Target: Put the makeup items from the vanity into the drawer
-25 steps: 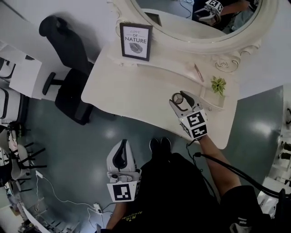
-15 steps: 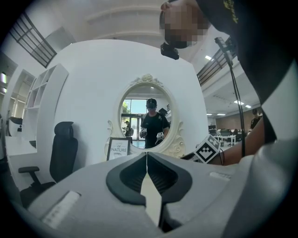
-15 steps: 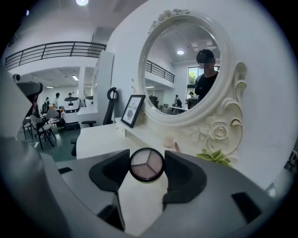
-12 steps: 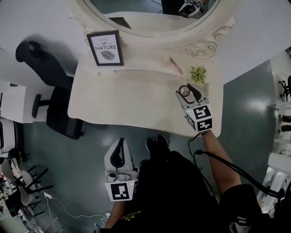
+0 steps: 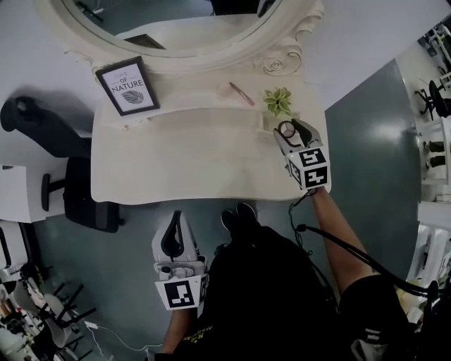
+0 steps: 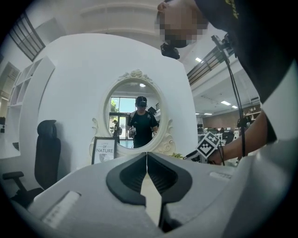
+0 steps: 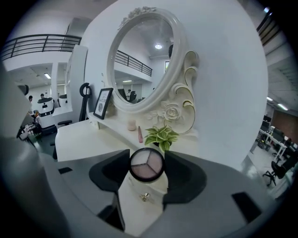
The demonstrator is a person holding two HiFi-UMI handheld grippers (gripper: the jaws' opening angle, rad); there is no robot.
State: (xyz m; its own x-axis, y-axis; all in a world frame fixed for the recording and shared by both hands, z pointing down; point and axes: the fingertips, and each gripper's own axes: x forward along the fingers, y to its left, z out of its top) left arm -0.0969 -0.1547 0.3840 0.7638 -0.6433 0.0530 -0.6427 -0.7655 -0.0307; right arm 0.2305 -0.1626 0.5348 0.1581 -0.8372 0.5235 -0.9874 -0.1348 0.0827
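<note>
A: how's the vanity (image 5: pixel 176 166) laid out?

B: mirror (image 5: pixel 176 21) behind at 12; framed print (image 5: pixel 127 86) at 10; plant (image 5: pixel 278 101) at 2, tube (image 5: pixel 241 93) just at its 9; compact (image 7: pixel 146 163) between the right gripper (image 5: pixel 289 130) jaws, plant's 6; chair (image 5: pixel 49 141) off at 9

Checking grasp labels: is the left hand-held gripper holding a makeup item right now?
No, the left hand-held gripper has its jaws closed together with nothing between them in the left gripper view.
</note>
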